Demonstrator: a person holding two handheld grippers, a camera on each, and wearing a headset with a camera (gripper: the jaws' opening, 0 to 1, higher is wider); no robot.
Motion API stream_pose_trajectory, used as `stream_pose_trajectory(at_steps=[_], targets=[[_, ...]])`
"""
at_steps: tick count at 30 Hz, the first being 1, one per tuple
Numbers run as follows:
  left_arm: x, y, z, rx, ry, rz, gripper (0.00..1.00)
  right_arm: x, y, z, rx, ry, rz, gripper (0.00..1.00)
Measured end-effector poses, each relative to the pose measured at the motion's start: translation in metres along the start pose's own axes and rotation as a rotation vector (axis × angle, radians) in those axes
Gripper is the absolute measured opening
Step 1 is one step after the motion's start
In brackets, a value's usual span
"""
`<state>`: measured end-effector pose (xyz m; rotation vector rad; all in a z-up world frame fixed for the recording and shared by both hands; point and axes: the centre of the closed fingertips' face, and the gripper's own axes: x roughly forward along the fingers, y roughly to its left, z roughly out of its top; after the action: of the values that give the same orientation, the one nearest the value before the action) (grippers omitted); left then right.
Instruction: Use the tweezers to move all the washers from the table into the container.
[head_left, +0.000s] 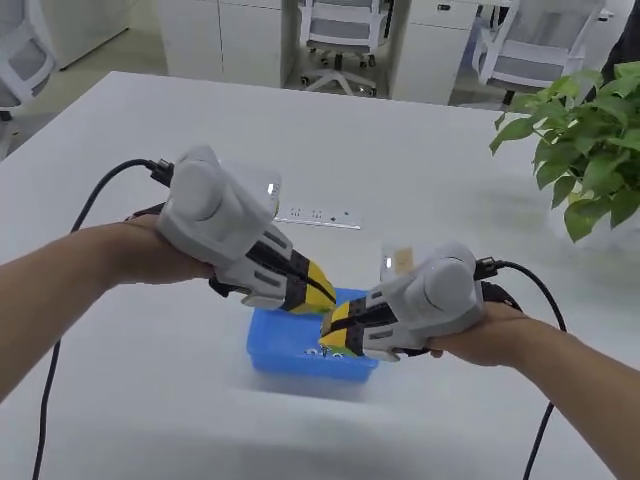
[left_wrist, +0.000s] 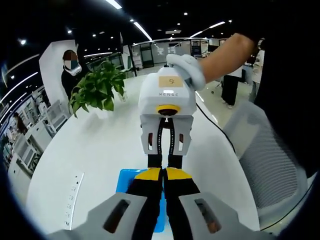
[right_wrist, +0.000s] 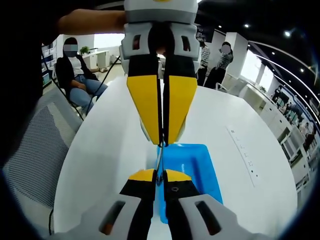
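- Holding the left gripper (head_left: 322, 297) is a hand on the left side, and the gripper slants down toward the blue container (head_left: 295, 362).
- Its yellow-tipped jaws are pressed tight together. In the right gripper view, the thin metal tweezers (right_wrist: 160, 162) poke out from their tip, so this gripper has hold of them.
- The container sits on the white table (head_left: 130, 400), right under both gripper tips.
- Small shiny washers (head_left: 322, 352) lie inside the container, on its floor, close to the right-hand tip.
- The tweezers run from the left tip down into the slit between the jaws of the right gripper (head_left: 330, 335).
- The right jaws are almost closed, with just a thin slit between them. I cannot tell if they squeeze the tweezers or only sit around them.
- The two grippers point at each other, tip to tip, just above the container.
- A flat white power strip (head_left: 318, 216) lies on the table behind the container, apart from it.
- A leafy green plant (head_left: 585, 150) stands at the far right.
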<state>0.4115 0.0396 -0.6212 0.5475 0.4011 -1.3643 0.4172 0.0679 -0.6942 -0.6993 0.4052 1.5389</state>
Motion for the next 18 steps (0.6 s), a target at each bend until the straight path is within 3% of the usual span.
stream_pose_trajectory(at_steps=[10,18], targets=[[-0.002,-0.013,-0.006,0.002,0.011,-0.018,0.04,0.0,0.011,-0.003,-0.036,0.021,0.006,0.06],[-0.003,-0.027,-0.023,-0.016,0.023,-0.039,0.04,0.006,0.024,-0.011,-0.058,0.052,0.033,0.06]])
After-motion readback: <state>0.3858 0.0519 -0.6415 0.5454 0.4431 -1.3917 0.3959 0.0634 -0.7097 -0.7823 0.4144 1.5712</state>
